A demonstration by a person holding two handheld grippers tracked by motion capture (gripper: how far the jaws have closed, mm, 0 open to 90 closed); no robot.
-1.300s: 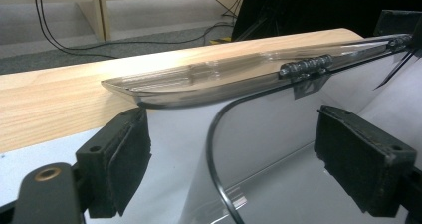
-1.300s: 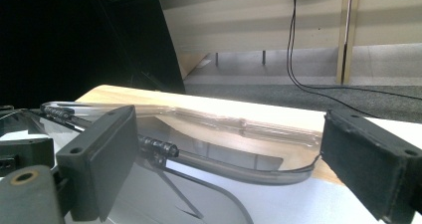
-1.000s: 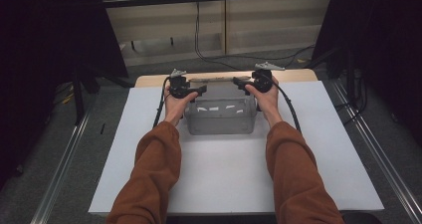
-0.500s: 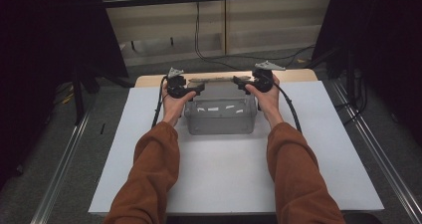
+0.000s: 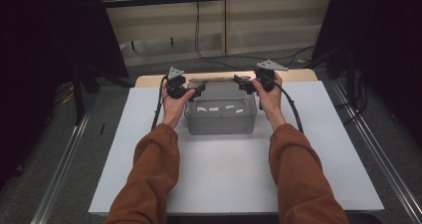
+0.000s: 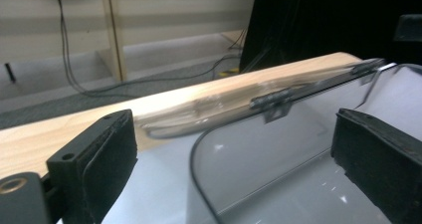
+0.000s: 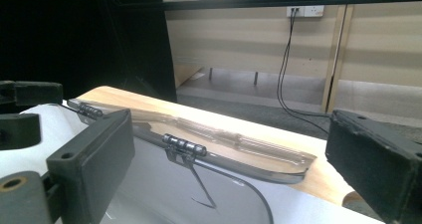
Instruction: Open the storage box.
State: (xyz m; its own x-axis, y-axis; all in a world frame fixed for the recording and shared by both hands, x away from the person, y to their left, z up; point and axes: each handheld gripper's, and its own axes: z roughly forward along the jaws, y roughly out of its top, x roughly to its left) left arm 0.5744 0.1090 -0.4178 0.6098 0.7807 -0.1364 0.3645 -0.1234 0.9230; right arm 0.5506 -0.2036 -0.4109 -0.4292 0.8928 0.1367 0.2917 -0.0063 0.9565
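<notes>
A clear plastic box (image 5: 220, 115) stands at the far middle of the white board (image 5: 224, 179). Its hinged lid (image 5: 214, 78) is swung back and lies flat behind it on the wooden table. My left gripper (image 5: 199, 90) is open at the box's rear left corner, pointing inward. My right gripper (image 5: 240, 83) is open at the rear right corner, facing it. In the left gripper view, the box's curved rim (image 6: 209, 149) sits between the wide-apart jaws of the left gripper (image 6: 234, 134). In the right gripper view, the lid (image 7: 239, 144) and its hinge (image 7: 185, 145) lie between the right gripper's (image 7: 231, 134) jaws.
A strip of wooden table top (image 5: 298, 75) shows beyond the board. Metal rails (image 5: 64, 174) run along the floor on both sides. Cables (image 5: 199, 35) hang by the back wall, and dark curtains flank the table.
</notes>
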